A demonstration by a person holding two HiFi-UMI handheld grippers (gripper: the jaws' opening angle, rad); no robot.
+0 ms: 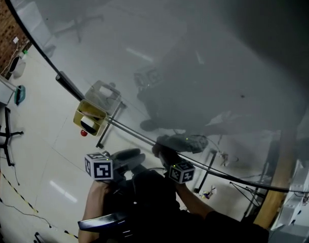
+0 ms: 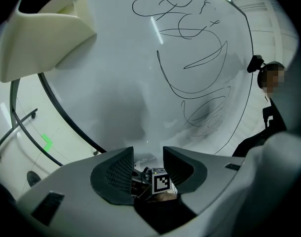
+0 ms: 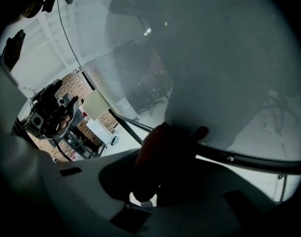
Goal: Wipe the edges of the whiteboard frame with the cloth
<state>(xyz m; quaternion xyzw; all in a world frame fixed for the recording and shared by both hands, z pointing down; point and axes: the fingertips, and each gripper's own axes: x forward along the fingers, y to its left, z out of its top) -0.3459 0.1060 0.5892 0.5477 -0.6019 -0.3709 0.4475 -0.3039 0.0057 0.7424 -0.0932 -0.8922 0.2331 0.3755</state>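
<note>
floor (image 1: pixel 48 151): pale and glossy, light streaks are bouncing off it all over
yellowish box (image 1: pixel 90 118): is showing a small red knob at its lower edge, with a clear plastic piece sitting just above it
brick wall (image 1: pixel 2 29): is peeking in at the top left corner of the head view
teal thing (image 1: pixel 20 94): is sitting by the floor's left edge, below the brick wall; too small to tell what it is
black chair legs (image 1: pixel 5 135): are standing on the floor at its left edge
striped line (image 1: pixel 15 189): yellow and black, is running diagonally across the floor's lower left corner
green mark (image 2: pixel 46 143): is glowing on the floor in the left gripper view
person (image 2: pixel 271 112): in dark clothes, is showing at the right edge of that view
</note>
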